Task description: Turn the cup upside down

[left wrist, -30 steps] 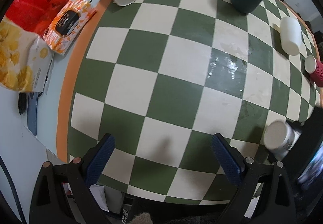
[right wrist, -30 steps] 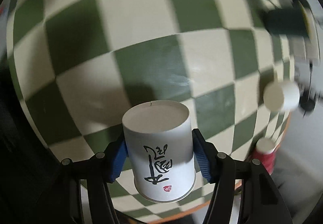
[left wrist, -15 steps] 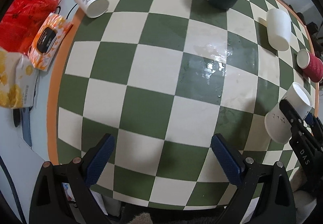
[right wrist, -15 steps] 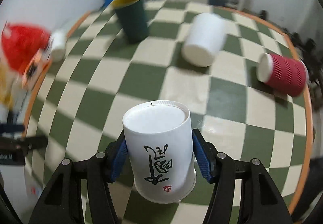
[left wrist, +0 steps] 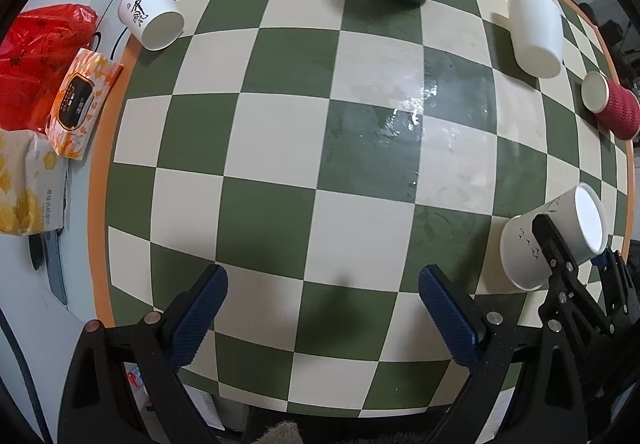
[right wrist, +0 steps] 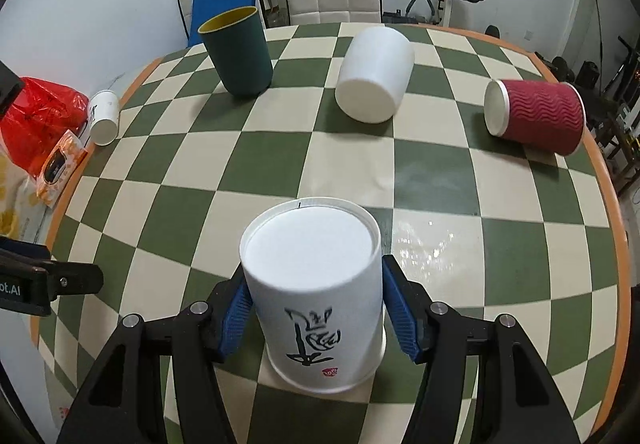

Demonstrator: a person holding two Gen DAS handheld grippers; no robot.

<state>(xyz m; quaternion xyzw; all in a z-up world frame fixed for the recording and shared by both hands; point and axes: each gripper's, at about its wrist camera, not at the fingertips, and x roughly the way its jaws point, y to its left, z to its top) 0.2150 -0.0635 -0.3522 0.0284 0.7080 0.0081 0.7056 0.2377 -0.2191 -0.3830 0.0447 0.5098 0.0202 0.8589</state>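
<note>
My right gripper point(right wrist: 316, 312) is shut on a white paper cup point(right wrist: 316, 292) with black calligraphy. The cup is turned base up, its rim down near the checkered table point(right wrist: 240, 172). In the left wrist view the same cup point(left wrist: 548, 240) is tilted in the right gripper at the table's right edge, base pointing up and right. My left gripper point(left wrist: 320, 316) is open and empty above the table's near edge.
A dark green cup point(right wrist: 238, 50) stands upright at the back. A white cup point(right wrist: 374, 74), a red ribbed cup point(right wrist: 536, 116) and another calligraphy paper cup point(left wrist: 150, 18) lie on their sides. Wipes pack point(left wrist: 82, 100), red bag point(left wrist: 36, 48) and tissue pack point(left wrist: 24, 184) lie left.
My right gripper has swung round with the cup, from looking down at the table to looking across it, and lowered the cup towards the table. The left gripper pulled back and stays open.
</note>
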